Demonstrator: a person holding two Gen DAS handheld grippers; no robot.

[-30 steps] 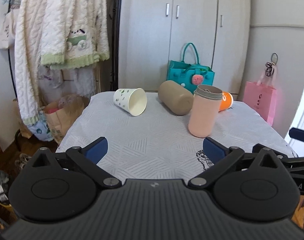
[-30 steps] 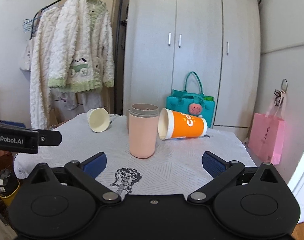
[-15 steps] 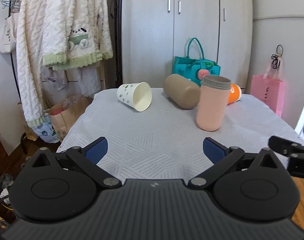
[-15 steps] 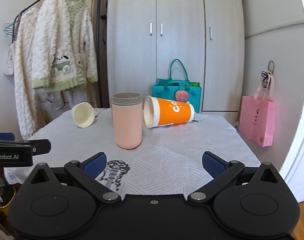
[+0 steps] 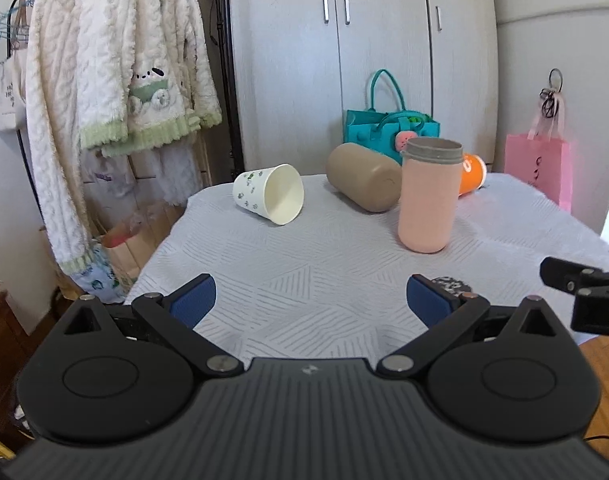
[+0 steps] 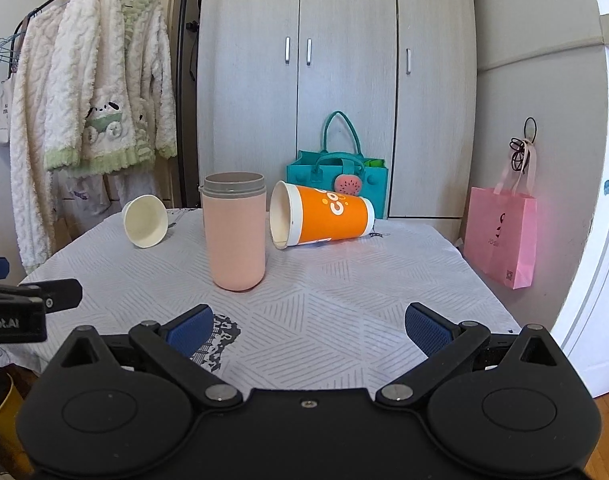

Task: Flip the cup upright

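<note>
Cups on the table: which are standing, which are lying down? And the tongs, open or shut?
Pink cup: upright, mouth up.
Orange cup: on its side.
White paper cup: on its side.
Tan cup: on its side.
Left tongs: open, empty.
Right tongs: open, empty.
Cupboard doors: shut.

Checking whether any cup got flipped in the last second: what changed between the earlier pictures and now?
No cup moved or was grasped. Only the views shifted a little as both hand-held grippers drifted. The left gripper and right gripper stay open and empty. The pink cup still stands upright; the white cup, brown cup and orange cup still lie on their sides.
</note>
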